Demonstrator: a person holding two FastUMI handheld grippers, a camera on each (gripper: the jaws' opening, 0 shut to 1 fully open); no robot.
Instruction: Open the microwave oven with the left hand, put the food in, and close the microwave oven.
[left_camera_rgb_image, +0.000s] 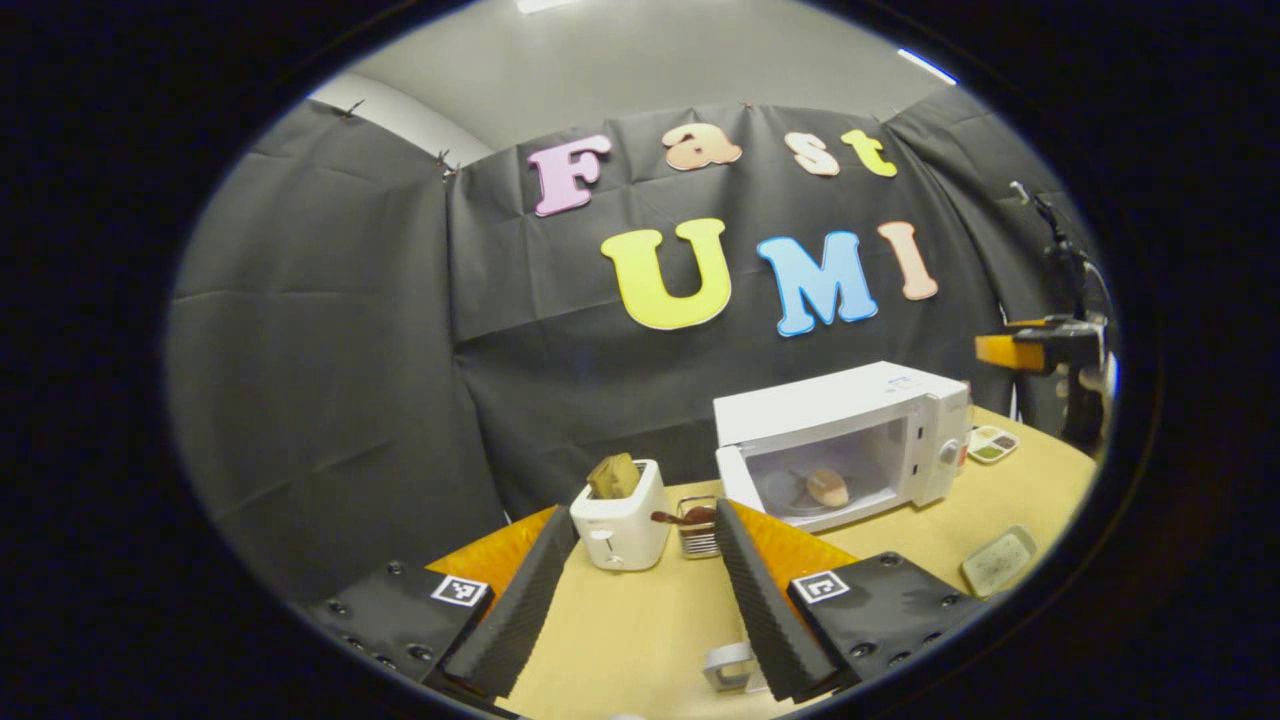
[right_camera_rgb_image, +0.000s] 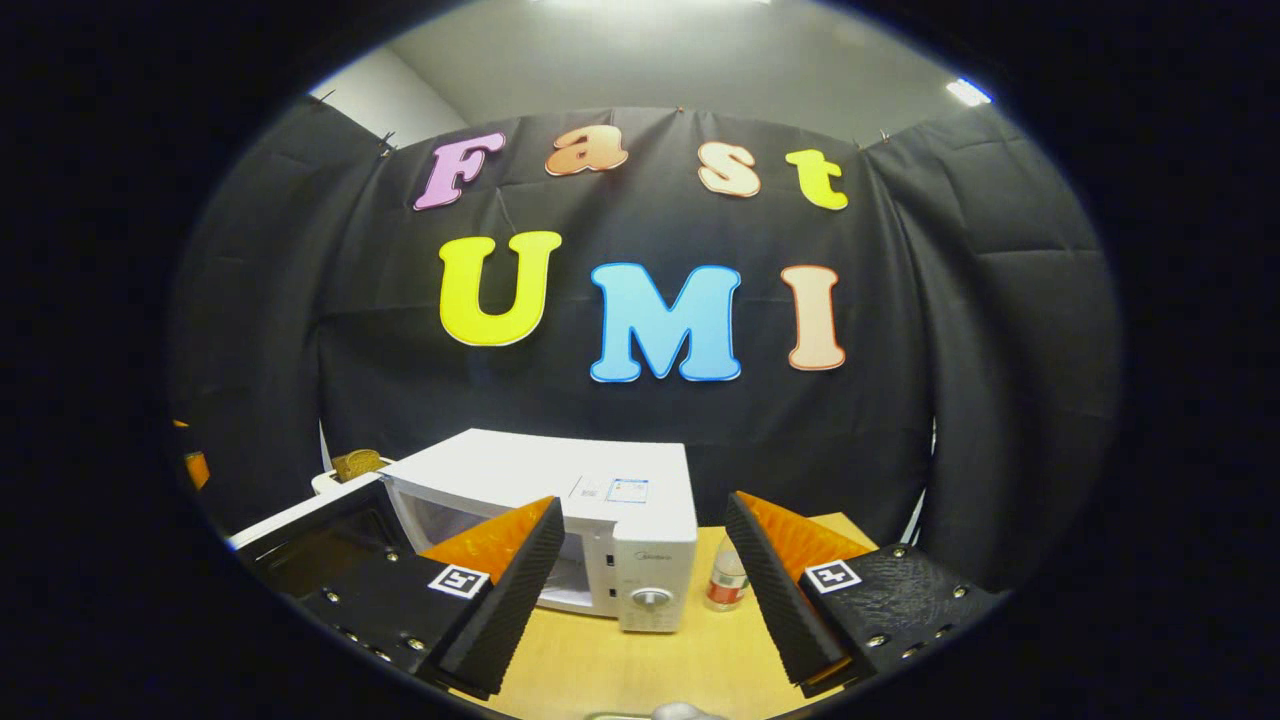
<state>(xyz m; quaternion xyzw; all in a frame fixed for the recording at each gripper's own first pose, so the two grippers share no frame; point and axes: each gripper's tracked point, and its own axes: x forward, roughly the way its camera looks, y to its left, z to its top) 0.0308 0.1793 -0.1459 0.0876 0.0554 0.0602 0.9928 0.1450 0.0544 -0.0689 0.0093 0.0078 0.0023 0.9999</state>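
Seemingly both claws, left and right, are hanging apart, empty; microwave door standing open, bun inside, so pushing the stiff, light door's outer edge should shut it.

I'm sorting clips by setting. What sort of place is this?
Likely a staged kitchen booth, not a real kitchen: a microwave with its door open, a toaster and a wooden table stand before a black cloth wall.

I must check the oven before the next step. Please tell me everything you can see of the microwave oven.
The microwave oven is a white box, plastic-looking, standing upright on the wooden table before the black cloth. Its door is swung open to the side. A bread roll lies inside on the turntable. A round dial sits on the control panel. Neither gripper touches it.
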